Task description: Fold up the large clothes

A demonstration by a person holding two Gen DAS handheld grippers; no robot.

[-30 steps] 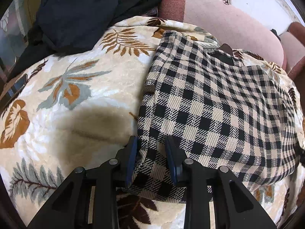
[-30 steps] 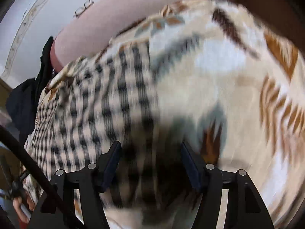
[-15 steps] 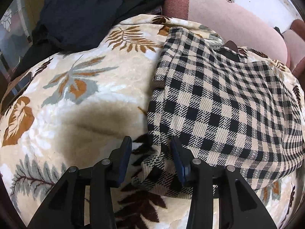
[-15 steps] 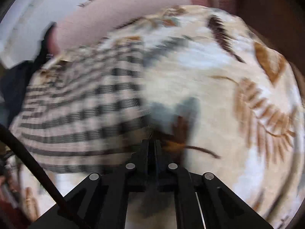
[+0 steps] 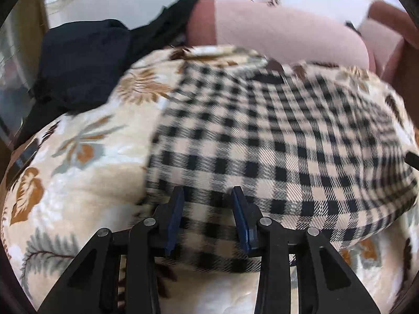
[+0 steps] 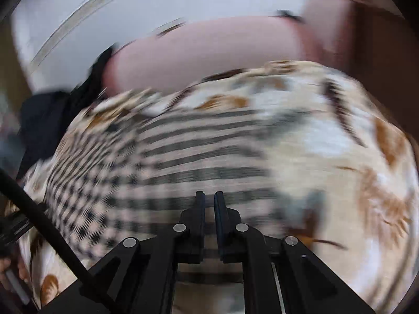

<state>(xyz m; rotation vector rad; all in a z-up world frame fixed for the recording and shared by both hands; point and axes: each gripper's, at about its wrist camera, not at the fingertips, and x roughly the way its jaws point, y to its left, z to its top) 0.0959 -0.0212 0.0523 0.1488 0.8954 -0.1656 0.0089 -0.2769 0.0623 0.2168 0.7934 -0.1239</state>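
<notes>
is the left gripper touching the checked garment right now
Cannot tell. In the left wrist view the left gripper has its jaws spread with the checked garment lying between them, but motion blur hides whether either pad presses on the cloth.

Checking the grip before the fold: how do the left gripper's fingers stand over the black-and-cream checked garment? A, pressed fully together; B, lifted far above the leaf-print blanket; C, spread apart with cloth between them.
C: the left gripper shows a wide gap between its fingers, with the checked garment between them.
</notes>
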